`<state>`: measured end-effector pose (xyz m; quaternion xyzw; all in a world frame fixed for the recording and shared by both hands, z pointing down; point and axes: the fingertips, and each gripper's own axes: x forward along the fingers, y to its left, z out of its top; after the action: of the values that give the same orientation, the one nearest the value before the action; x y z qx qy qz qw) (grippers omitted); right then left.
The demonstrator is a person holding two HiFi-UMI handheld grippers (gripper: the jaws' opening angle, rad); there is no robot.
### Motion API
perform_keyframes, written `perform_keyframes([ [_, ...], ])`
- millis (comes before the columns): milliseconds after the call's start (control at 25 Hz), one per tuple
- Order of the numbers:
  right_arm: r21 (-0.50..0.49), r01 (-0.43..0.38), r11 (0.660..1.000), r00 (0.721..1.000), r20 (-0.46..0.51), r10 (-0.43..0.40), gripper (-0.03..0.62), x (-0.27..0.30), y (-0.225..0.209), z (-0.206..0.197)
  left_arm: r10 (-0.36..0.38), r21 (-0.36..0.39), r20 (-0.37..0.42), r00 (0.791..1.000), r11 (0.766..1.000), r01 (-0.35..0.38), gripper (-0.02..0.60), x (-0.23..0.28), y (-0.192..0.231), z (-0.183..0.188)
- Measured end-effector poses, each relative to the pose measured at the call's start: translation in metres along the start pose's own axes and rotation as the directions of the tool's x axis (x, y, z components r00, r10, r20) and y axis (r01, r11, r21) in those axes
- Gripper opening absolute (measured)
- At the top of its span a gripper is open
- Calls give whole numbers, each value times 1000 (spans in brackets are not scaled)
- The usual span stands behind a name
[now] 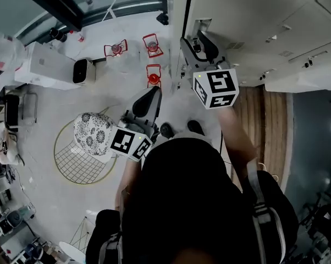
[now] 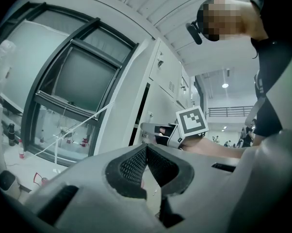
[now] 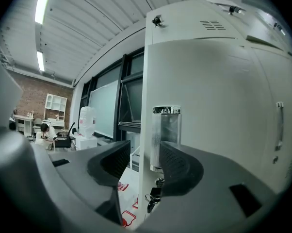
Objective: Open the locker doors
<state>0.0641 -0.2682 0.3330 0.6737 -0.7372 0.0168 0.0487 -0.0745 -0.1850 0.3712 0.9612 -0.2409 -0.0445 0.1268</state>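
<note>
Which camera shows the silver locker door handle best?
The right gripper view: the silver handle stands large and upright, framed by the open tongs. The head view has the right gripper in front of it; the left gripper view sees the lockers edge-on, handle indistinct.

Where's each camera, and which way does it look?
Head view: on the person's head, looking down at the floor; shows an arm, the left tool and right tool.
Left gripper view: on the left tool, looking past its shut jaws toward a window; shows a forearm.
Right gripper view: on the right tool, looking between its open jaws at a locker handle.
Shared: head and left gripper views both show the right tool.
</note>
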Motion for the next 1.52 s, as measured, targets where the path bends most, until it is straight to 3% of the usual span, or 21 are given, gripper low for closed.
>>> perform_keyframes([
  [440,3,96,995,995,-27,-96,167,-41,1,-5,-152,-30,-30,988,988,151,18,8,-7,-10],
  [720,18,159,987,987,-36,-159,119,-63,-3,-5,-225,-35,-59,972,974,224,18,11,-18,-14],
  [1520,57,161,985,987,-29,-160,92,-143,-13,-12,-340,-29,-76,937,940,339,18,54,-72,-20],
])
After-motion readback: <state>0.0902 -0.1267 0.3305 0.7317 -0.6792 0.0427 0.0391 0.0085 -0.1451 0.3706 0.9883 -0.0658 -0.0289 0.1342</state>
